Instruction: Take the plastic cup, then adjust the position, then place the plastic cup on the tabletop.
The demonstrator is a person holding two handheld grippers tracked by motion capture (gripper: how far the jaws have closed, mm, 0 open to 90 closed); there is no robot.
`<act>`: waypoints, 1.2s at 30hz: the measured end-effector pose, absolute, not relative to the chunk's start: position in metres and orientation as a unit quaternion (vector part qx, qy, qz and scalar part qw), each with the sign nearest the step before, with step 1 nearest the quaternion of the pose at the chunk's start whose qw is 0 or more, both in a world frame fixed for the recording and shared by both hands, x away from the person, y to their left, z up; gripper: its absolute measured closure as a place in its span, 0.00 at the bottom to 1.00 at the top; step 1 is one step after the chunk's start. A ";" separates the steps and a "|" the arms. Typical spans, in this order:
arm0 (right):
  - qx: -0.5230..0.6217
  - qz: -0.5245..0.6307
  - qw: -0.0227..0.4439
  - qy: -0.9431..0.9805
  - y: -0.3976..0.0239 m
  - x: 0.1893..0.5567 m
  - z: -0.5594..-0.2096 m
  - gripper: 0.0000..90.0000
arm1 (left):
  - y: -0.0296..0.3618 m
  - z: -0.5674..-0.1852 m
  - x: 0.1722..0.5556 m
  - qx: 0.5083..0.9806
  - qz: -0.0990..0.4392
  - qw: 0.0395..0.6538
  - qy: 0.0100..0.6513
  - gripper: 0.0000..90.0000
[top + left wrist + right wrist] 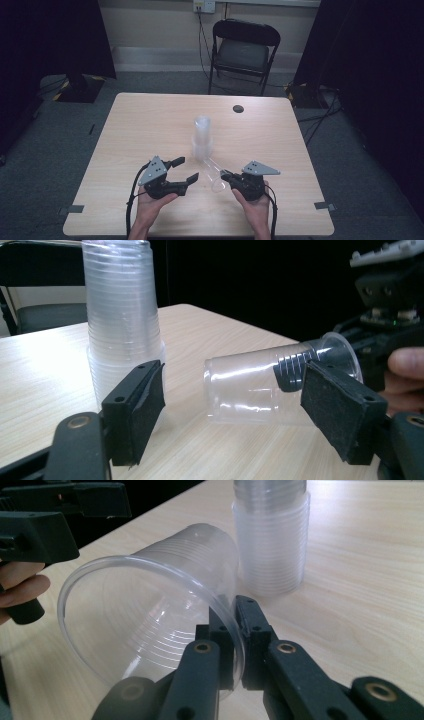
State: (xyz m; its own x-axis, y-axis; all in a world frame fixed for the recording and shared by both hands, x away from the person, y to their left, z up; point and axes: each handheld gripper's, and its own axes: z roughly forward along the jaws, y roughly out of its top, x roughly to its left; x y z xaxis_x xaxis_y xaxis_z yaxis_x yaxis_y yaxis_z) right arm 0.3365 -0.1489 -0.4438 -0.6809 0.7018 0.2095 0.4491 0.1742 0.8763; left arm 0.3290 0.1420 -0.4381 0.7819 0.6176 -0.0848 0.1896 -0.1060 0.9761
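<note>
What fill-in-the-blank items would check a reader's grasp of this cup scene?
1. The right tool is shut on the ____ of the single clear cup.
2. That cup lies on its ____ on the table.
3. The stack of clear cups stands ____ beside it.
4. The left tool has its jaws ____, pressing on nothing.

Missing words: rim; side; upright; open

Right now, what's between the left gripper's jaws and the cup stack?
Nothing. In the left gripper view, bare tabletop runs to the cup stack; the single clear cup, pinched by the right gripper, lies off to the side.
</note>
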 end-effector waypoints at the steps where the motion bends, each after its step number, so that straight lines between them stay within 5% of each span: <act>1: 0.378 0.511 0.121 0.762 -0.149 0.338 -0.443 0.96 | 0.142 -0.438 0.329 0.725 0.176 0.606 0.276 0.28; 36: 0.339 0.433 0.021 0.835 -0.130 0.363 -0.426 0.96 | 0.117 -0.457 0.320 0.816 0.223 0.504 0.174 0.21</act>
State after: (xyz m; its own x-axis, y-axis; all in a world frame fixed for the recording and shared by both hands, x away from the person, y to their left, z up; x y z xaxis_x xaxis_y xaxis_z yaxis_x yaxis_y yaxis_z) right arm 0.3628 -0.1304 -0.4264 -0.7694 0.5838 0.2591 0.5480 0.3949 0.7374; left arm 0.3198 0.1173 -0.4568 0.8397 0.5091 0.1889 0.0595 -0.4320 0.8999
